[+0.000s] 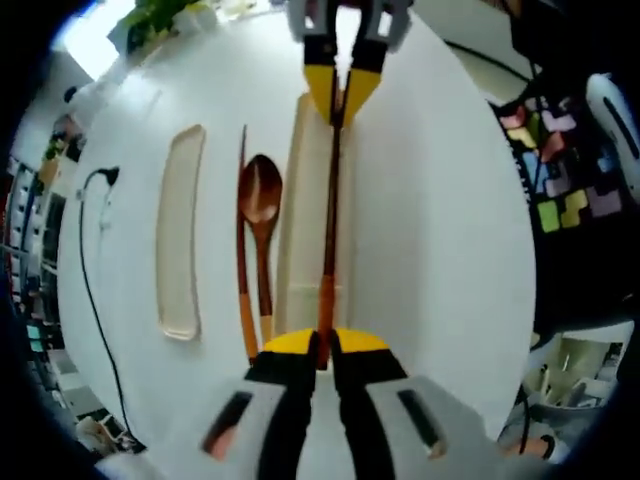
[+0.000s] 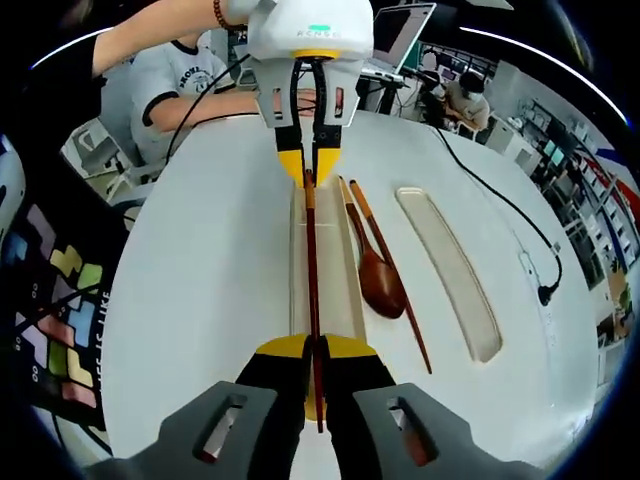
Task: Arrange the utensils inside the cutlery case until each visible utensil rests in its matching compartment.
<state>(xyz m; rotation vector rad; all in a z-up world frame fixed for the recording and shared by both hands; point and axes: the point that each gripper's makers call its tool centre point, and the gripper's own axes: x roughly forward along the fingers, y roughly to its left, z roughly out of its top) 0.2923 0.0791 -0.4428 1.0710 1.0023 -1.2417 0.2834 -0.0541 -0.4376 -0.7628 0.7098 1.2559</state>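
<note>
A dark wooden chopstick point(image 1: 328, 220) with an orange end runs lengthwise over the cream cutlery case point(image 1: 300, 180). My left gripper point(image 1: 322, 345) is shut on its orange end, and my right gripper point(image 1: 342, 100) is shut on the far end. In the right gripper view the same chopstick point(image 2: 312, 270) stretches from my right gripper point(image 2: 315, 350) to my left gripper point(image 2: 308, 165), above the case point(image 2: 342, 285). A wooden spoon point(image 1: 260, 200) and a second chopstick point(image 1: 242, 260) lie on the table beside the case, as do the spoon point(image 2: 380, 280) and chopstick point(image 2: 395, 290) in the right gripper view.
The case's long cream lid point(image 1: 180, 235) point(image 2: 450, 270) lies on the white table beyond the spoon. A black cable point(image 2: 520, 225) trails near the table's edge. A person point(image 2: 190, 70) sits at the far side by a laptop point(image 2: 400, 30). Coloured puzzle tiles point(image 1: 560, 180) lie off the table.
</note>
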